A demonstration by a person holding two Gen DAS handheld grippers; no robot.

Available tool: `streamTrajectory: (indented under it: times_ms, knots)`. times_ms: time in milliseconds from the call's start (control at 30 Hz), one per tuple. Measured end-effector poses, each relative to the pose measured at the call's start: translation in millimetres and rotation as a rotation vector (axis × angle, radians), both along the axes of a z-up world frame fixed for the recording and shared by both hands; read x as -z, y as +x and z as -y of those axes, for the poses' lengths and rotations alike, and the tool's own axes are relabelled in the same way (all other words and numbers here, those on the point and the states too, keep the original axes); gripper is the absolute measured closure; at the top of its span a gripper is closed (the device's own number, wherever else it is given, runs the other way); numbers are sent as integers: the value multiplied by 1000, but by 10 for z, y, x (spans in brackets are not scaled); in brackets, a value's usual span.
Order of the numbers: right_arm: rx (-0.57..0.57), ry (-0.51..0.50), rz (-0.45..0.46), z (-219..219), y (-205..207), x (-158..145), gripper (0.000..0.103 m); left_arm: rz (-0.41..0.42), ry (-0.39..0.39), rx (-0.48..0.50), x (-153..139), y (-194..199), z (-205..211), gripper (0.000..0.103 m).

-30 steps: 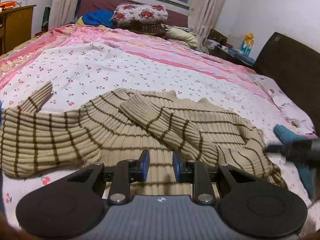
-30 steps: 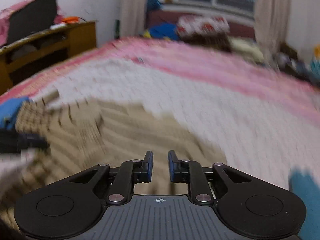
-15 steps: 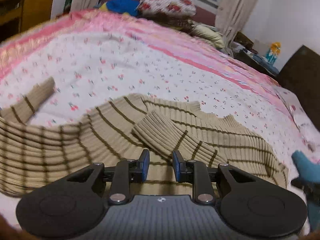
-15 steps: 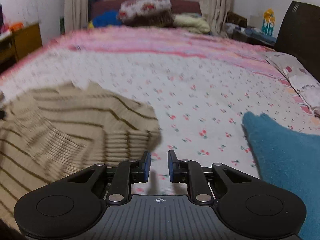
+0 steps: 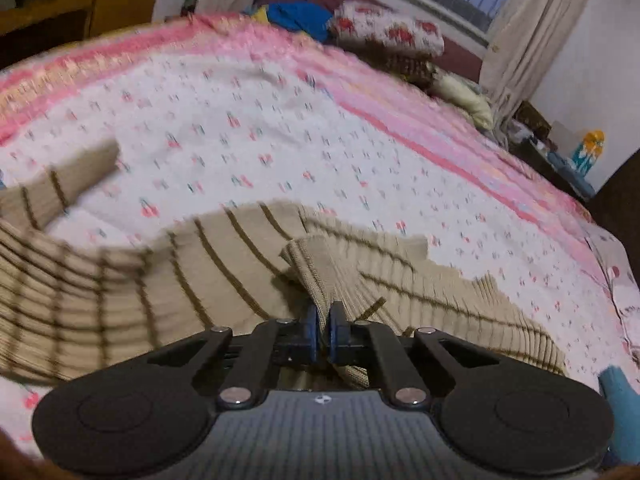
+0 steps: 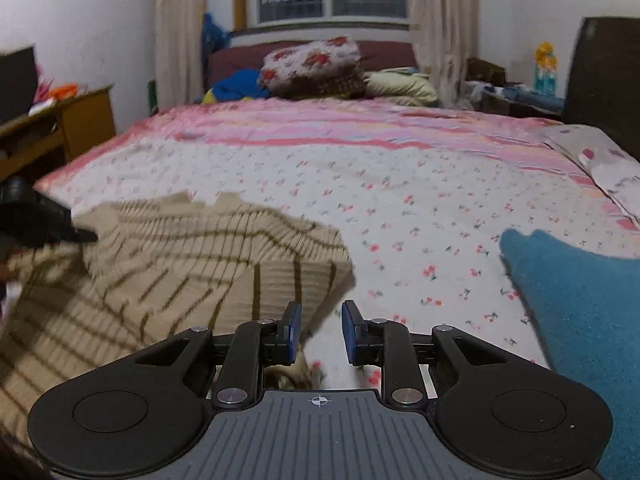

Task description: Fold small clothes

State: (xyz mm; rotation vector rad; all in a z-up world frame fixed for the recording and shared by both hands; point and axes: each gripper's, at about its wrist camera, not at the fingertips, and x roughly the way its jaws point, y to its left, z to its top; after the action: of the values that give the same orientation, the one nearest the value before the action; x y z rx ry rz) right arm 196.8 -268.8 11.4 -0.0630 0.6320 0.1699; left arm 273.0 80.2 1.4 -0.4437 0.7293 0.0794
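1. Left wrist view: the bed point(image 5: 280, 128), under a cherry-print sheet, fills everything ahead of the left gripper point(image 5: 323, 320) and runs away from it towards the window.
2. Spread on that sheet, the striped sweater point(image 5: 200, 280) lies directly ahead of and beneath both tools, its long axis running across the left gripper's line of sight, one sleeve point(image 5: 60, 184) stretched far off to its left.
3. A folded-in sleeve cuff point(image 5: 320, 268) sits right at the left gripper's tips; the jaws have just been closing and now pinch this knit between the blue pads.
4. In the right wrist view, the right gripper point(image 6: 319, 326) has just been opening; its jaws stand apart with the sweater's edge point(image 6: 320, 276) just ahead and to the left, not pressed by either pad.
5. A teal garment point(image 6: 580, 304) lies to that gripper's right.
6. I judge the left hand nearer to the work, already gripping the cuff.
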Motion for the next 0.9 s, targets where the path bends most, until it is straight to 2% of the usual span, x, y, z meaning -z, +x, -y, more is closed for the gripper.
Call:
streamTrajectory:
  times_ms: [67,200,267,333,400,433,500,567,633,700,767,833,900]
  knots:
    - [-40,-17,-3,-42,-39,32,77,27,31,-21,-80,-71,-63,90]
    - [-153,-115,-26,-201,-89,147,63,35,45,-39,-148,-183,-171,90]
    - [-172,-157,-15,-281,-119,204,63,35,39,-32,-149,-212,-169,90]
    - [-162,-163,-13,-329,-101,242,67,32,30,-23,-145,-219,-142,90]
    - [-72,-199,-5,-357,-8,269,71,43,7,-13,-170,-239,-112,90]
    - [-33,-204,-11,-328,49,268,79,53,-5,-6,-196,-265,-99,90]
    - [74,-170,-54,-158,129,243,92,66,-2,15,-235,-334,-51,90]
    - [158,-127,-103,68,151,232,90,63,27,31,-236,-394,-20,90]
    - [201,-12,-124,259,130,175,81,48,47,42,-200,-432,-26,90]
    - [186,144,-127,382,205,59,81,36,36,41,-170,-443,-60,90]
    - [168,228,-129,404,351,-23,81,39,14,32,-163,-445,-97,90]
    - [151,311,-144,391,530,-46,65,49,1,37,-166,-430,-102,90]
    - [161,395,-168,402,751,-8,62,53,11,45,-167,-415,-81,90]
